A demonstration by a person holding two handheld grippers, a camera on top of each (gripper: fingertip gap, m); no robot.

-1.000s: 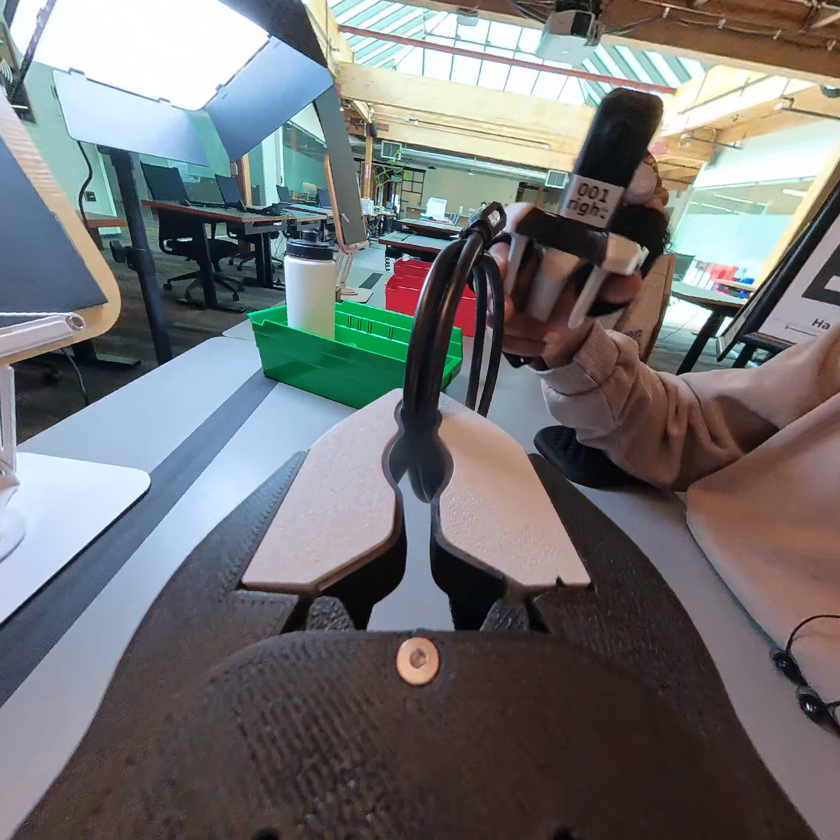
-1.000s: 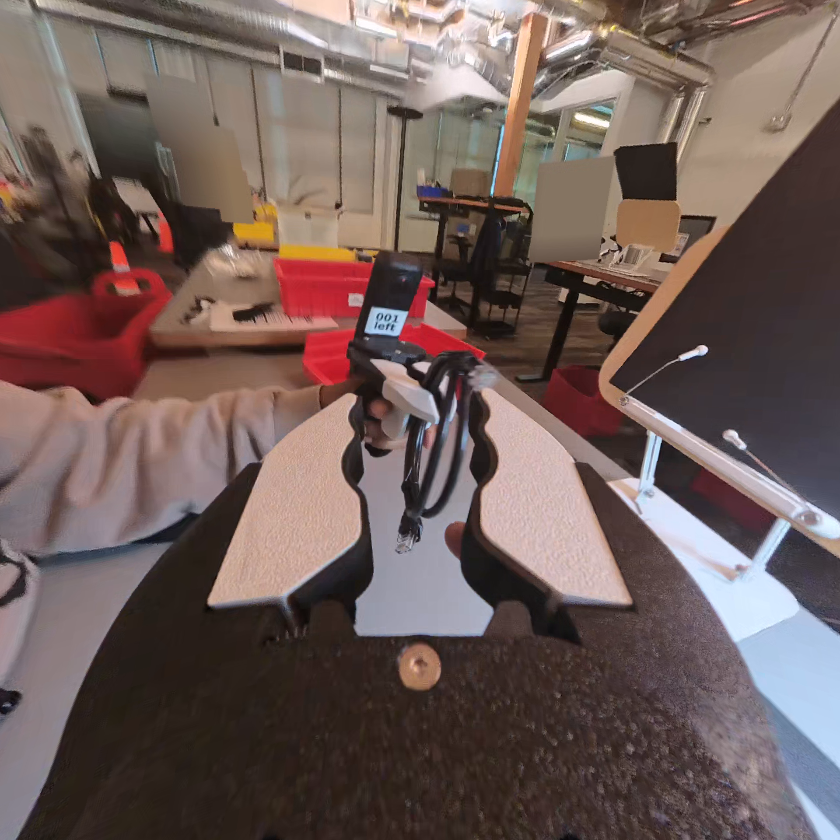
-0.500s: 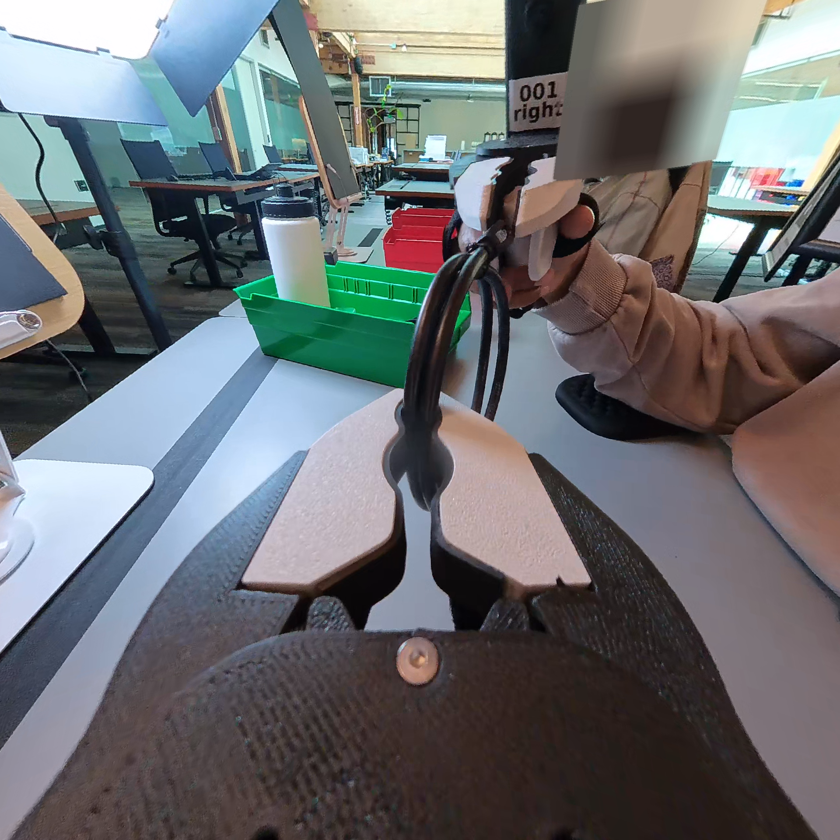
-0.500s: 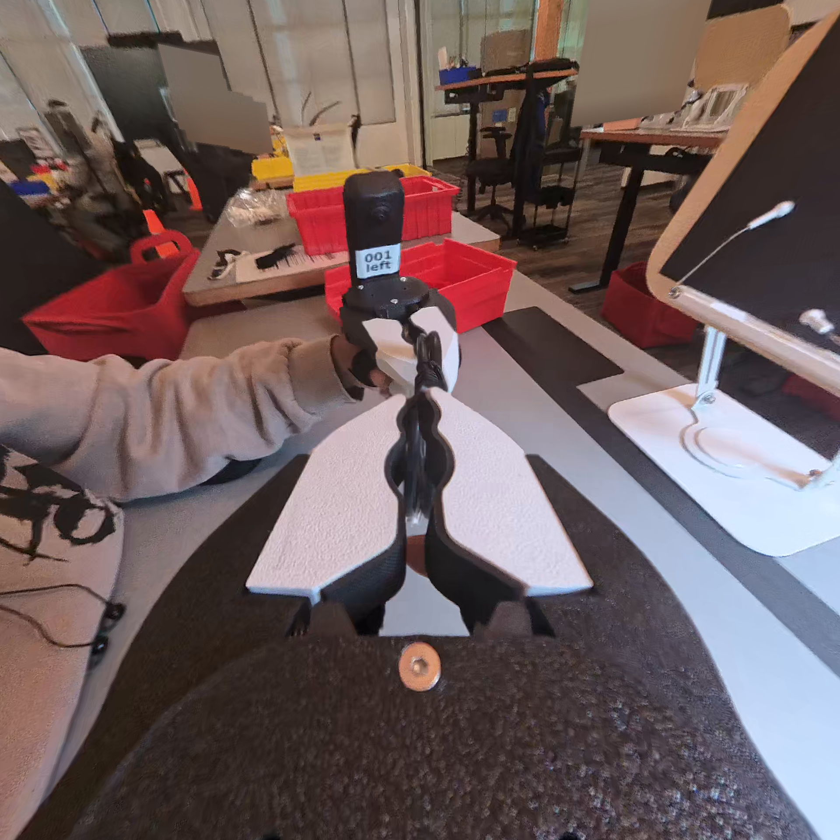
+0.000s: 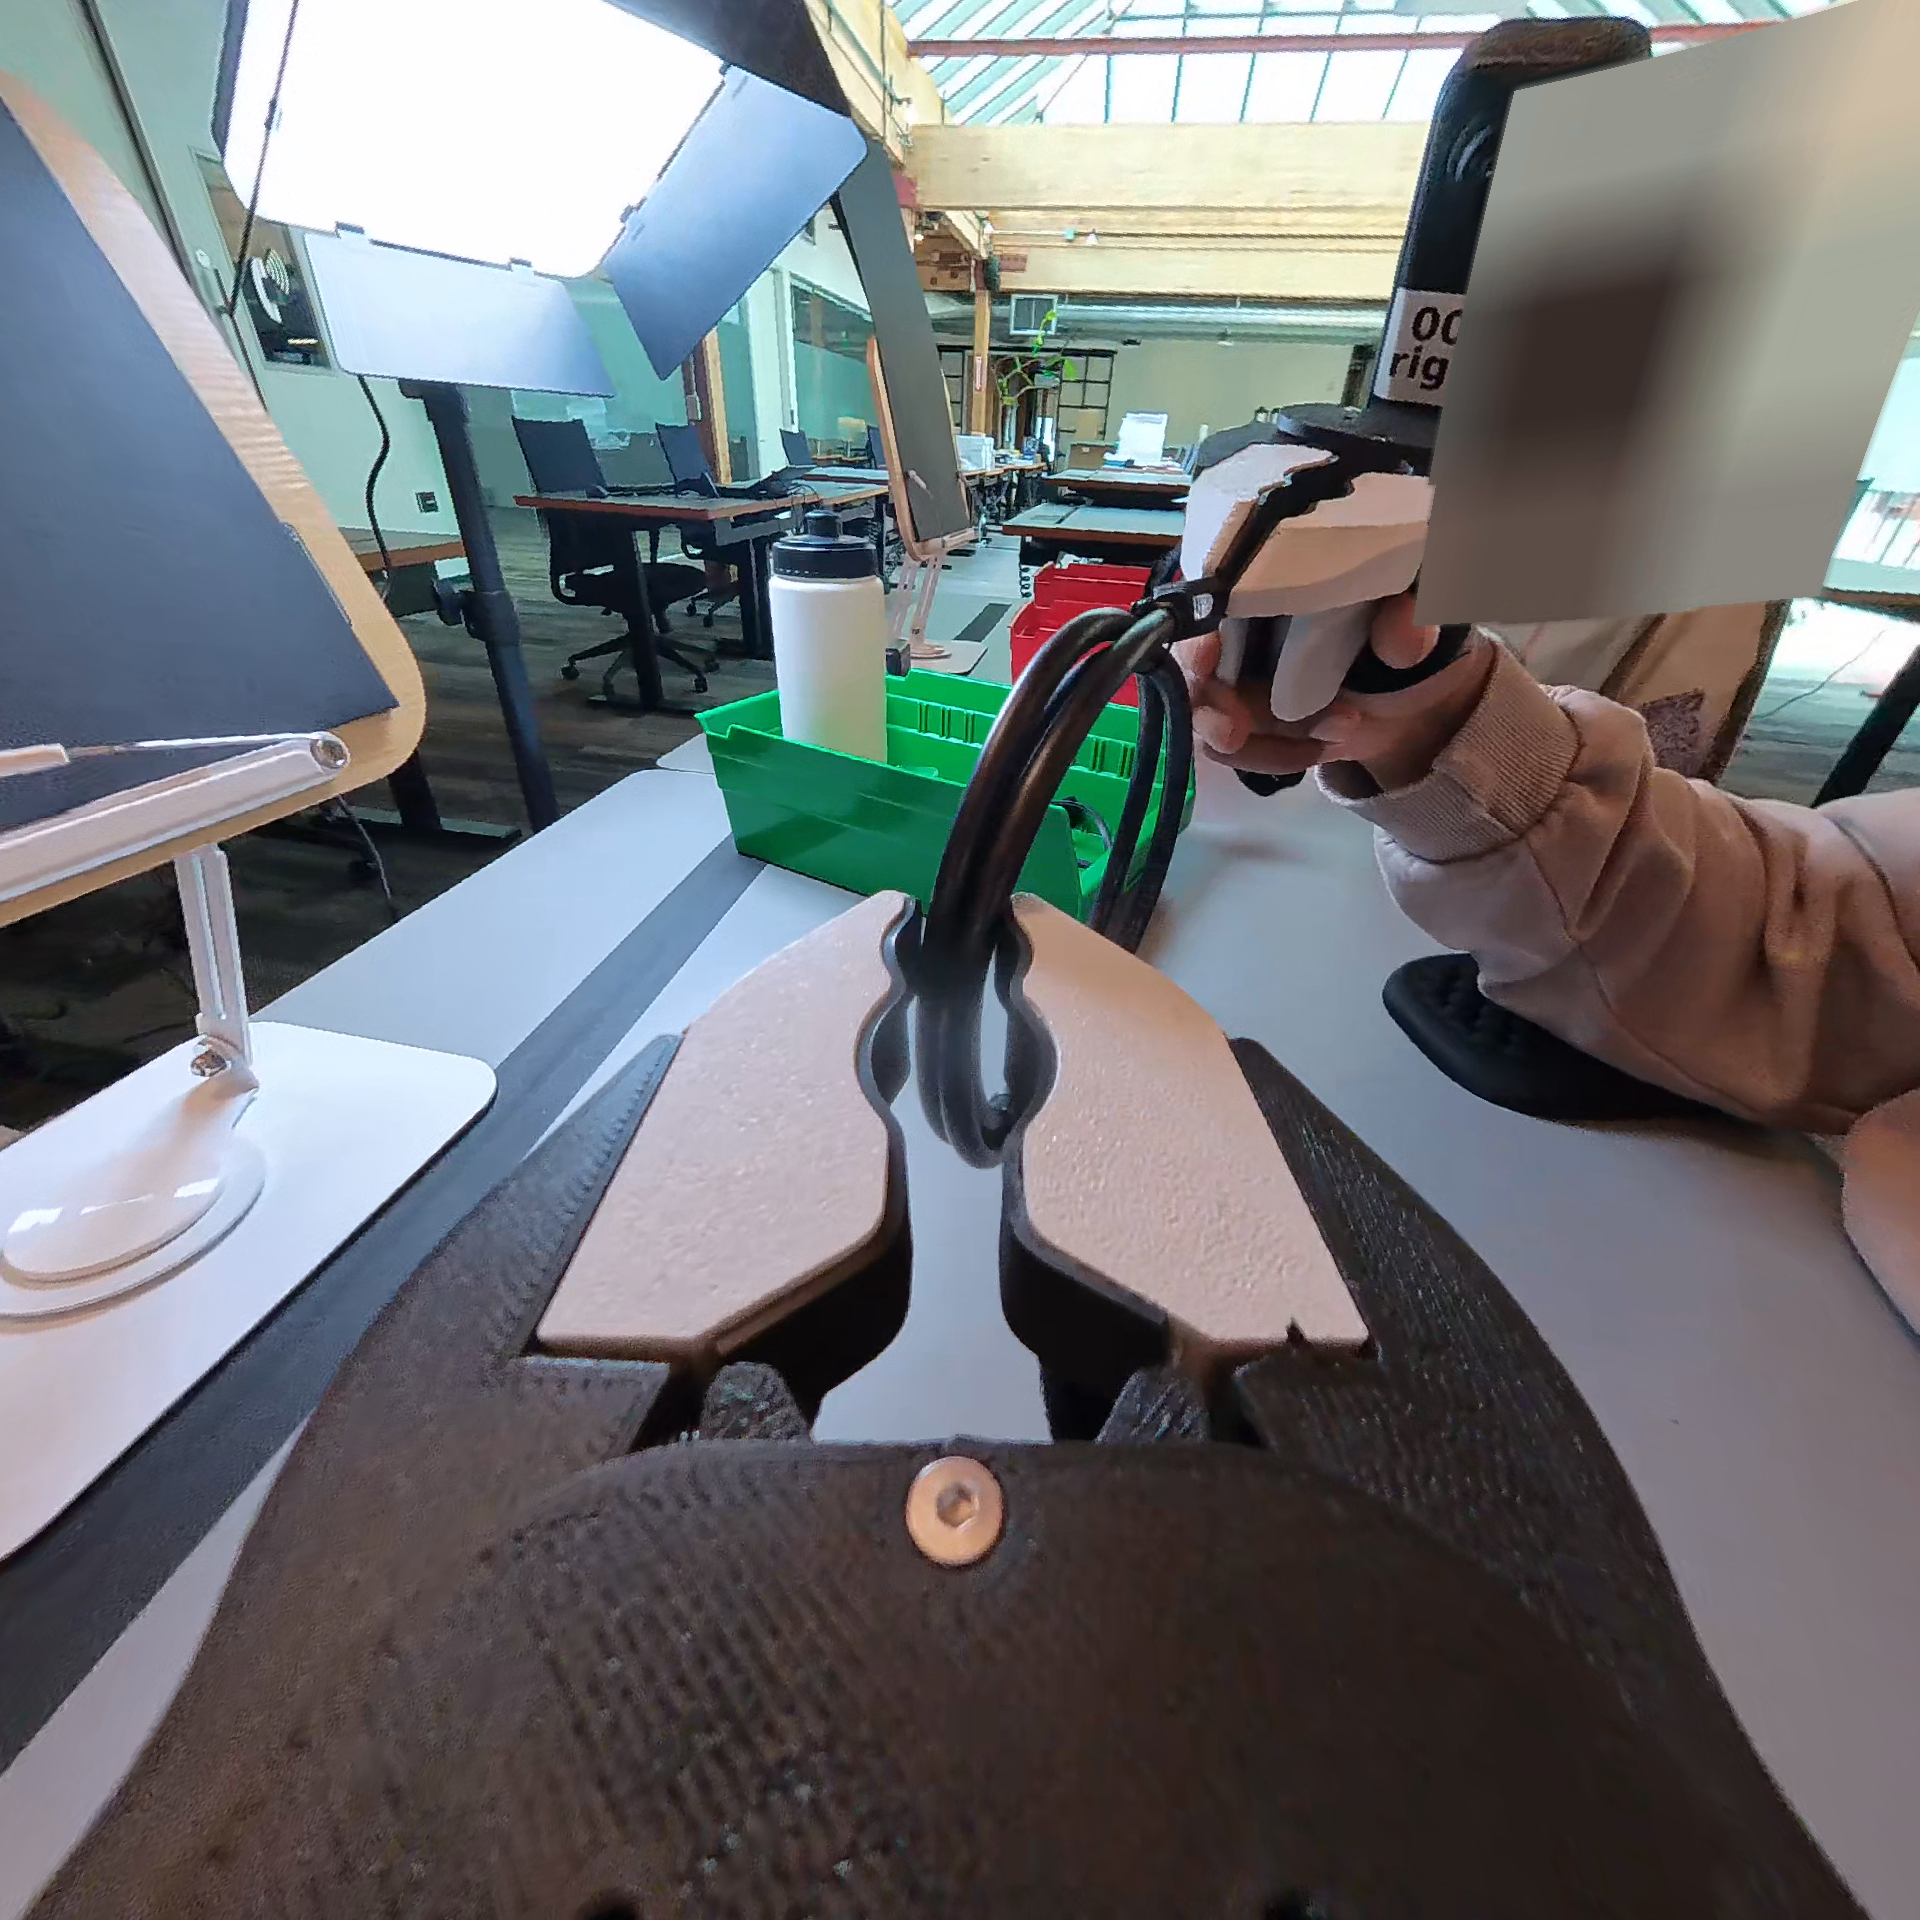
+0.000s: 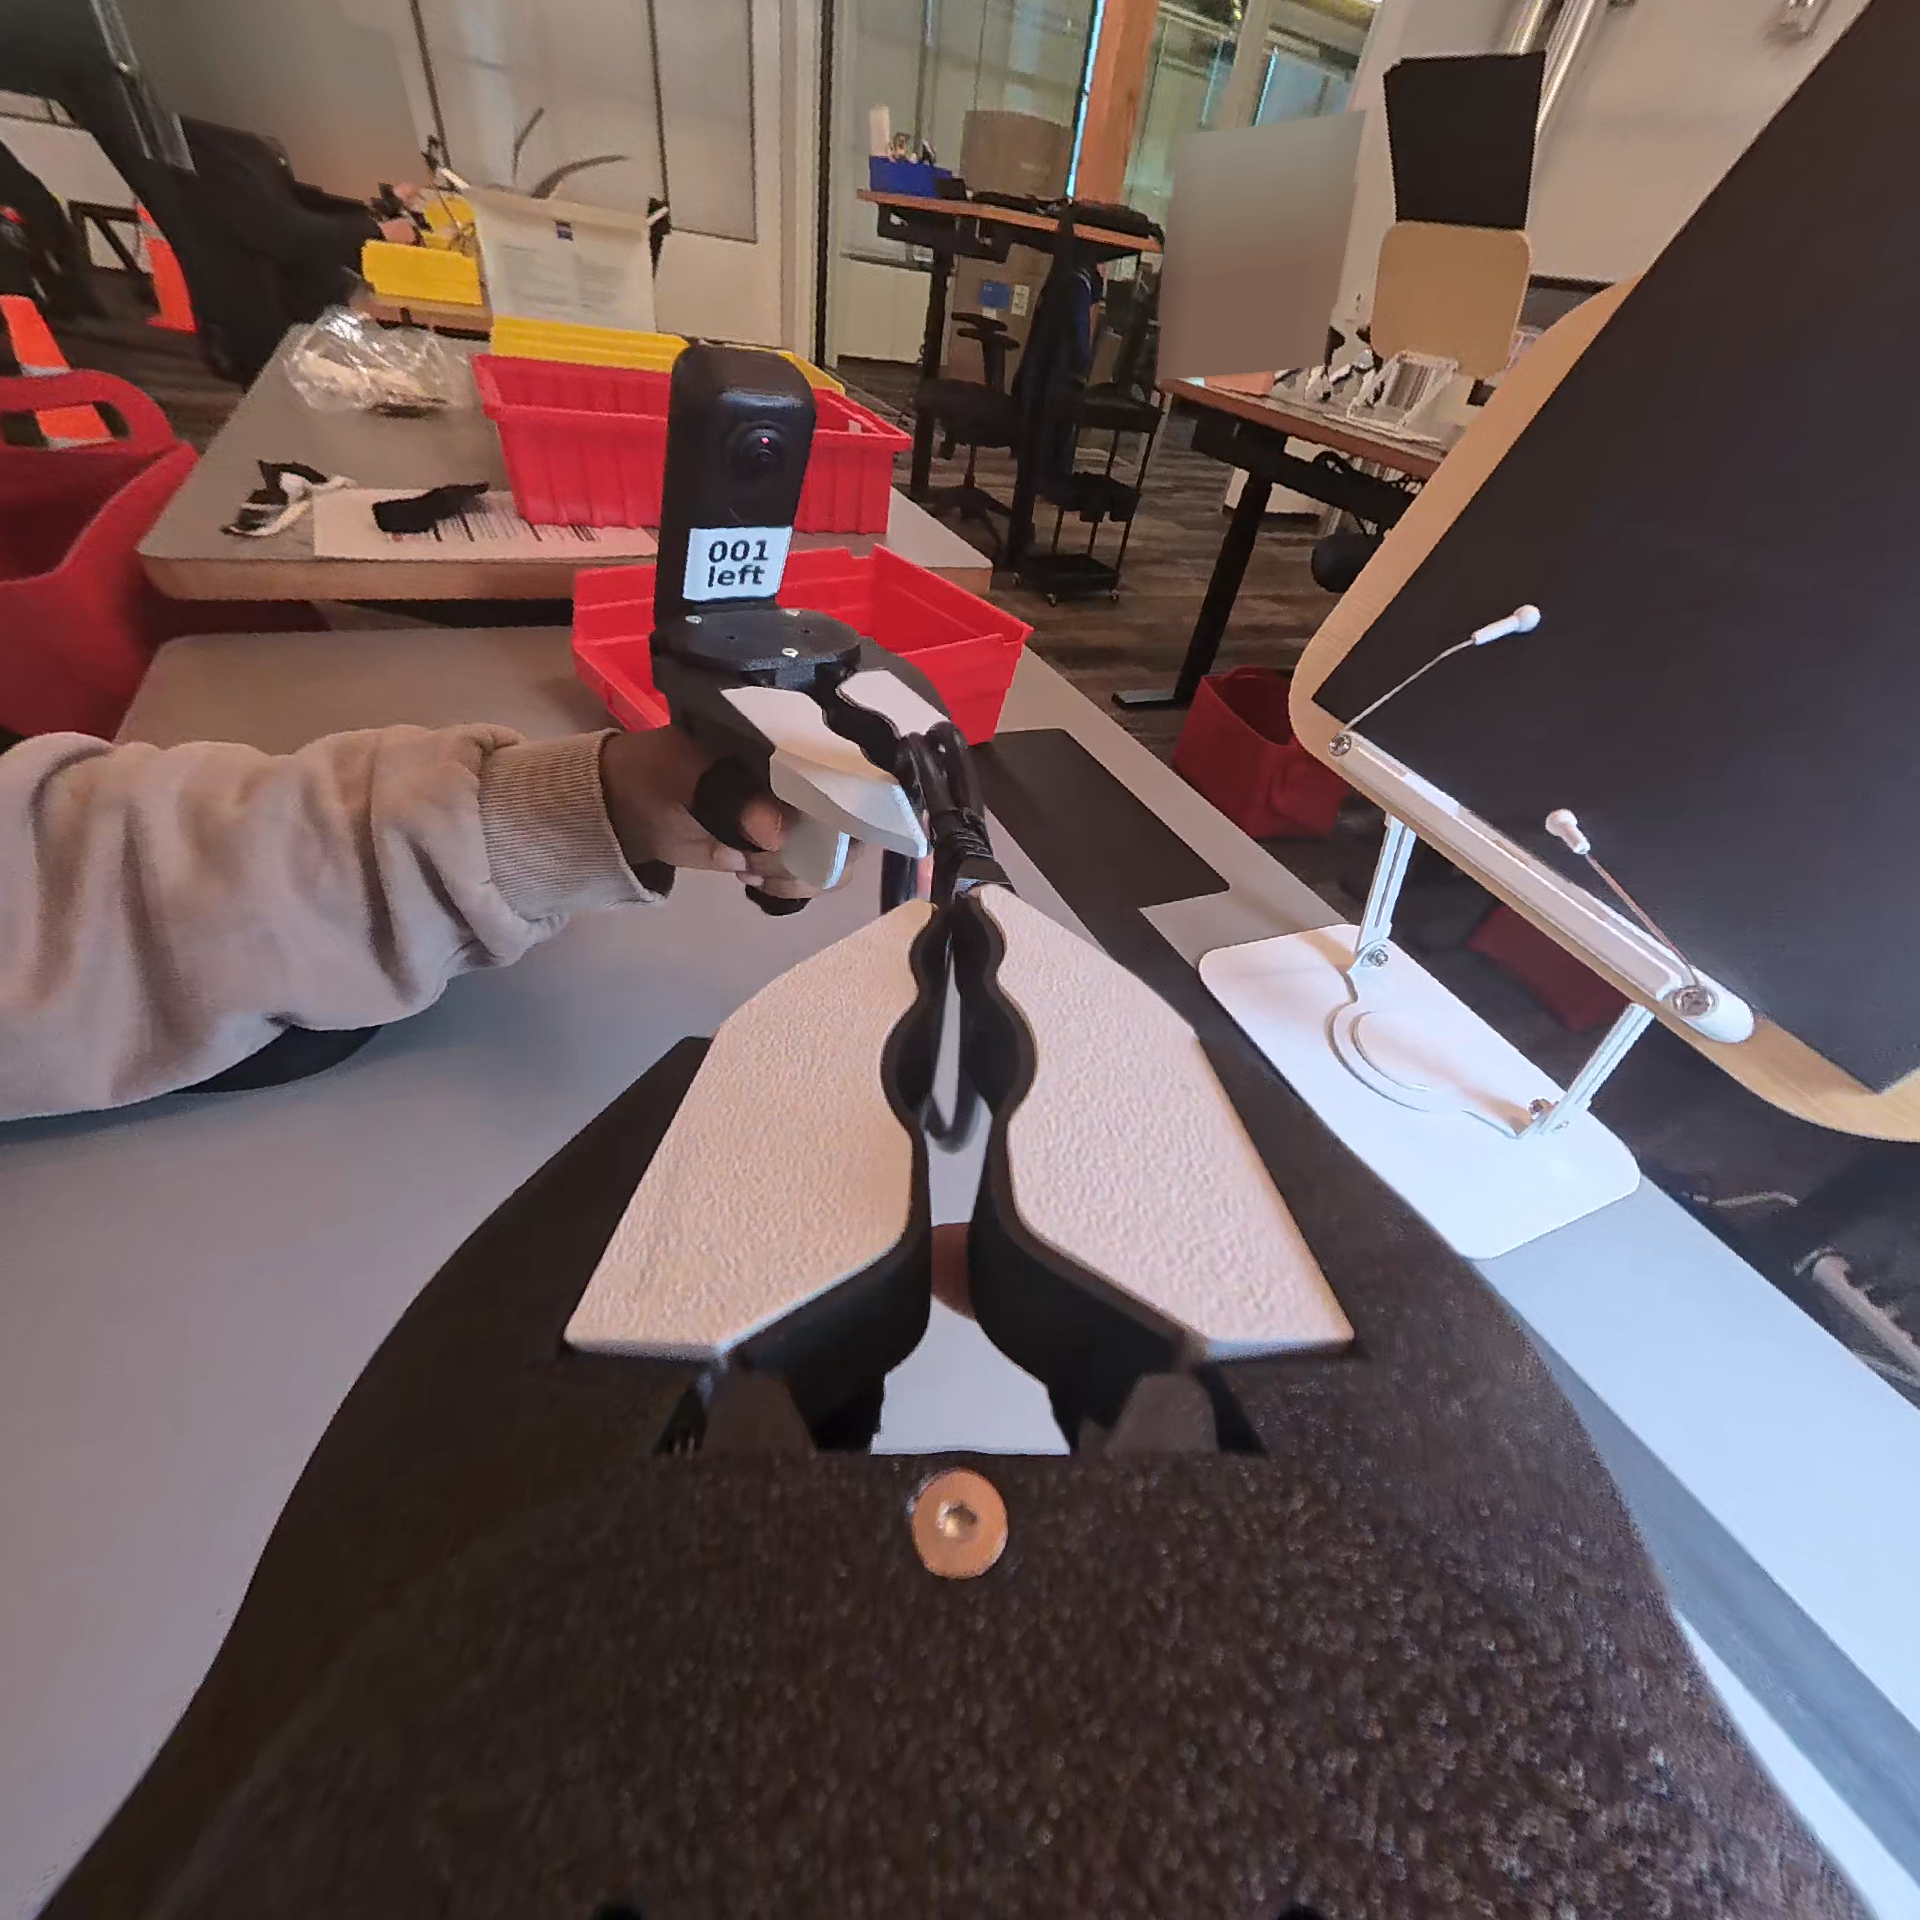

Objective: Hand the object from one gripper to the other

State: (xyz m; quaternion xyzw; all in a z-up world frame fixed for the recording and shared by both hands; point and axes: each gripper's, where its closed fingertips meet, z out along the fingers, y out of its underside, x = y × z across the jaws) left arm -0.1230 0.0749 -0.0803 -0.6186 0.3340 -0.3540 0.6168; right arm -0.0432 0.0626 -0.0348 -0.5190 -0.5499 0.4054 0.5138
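Note:
A coiled black cable [image 5: 1023, 748] hangs in the air between both grippers, above the grey table [image 5: 1507, 1351]. My left gripper [image 5: 961, 920] is shut on one side of the coil, whose loop arches up and away. My right gripper [image 5: 1216, 582], held by a hand in a beige sleeve, pinches the far end at upper right. In the right wrist view my right gripper [image 6: 951, 909] is shut on the cable [image 6: 956, 831]. The left gripper [image 6: 914, 779] is just beyond, with the cable between its fingers.
A green bin [image 5: 831, 821] holding a white bottle [image 5: 828, 634] stands behind the cable. A white stand [image 5: 208, 1143] with a tilted board is on the left, also seen in the right wrist view [image 6: 1403, 1070]. A red bin [image 6: 935, 634] lies beyond the left gripper. About 10 cm separates my left fingertips from my right.
A second ago my right gripper was open around the hanging cable; it has since shut on it. Both grippers now hold the cable and have drawn slightly apart.

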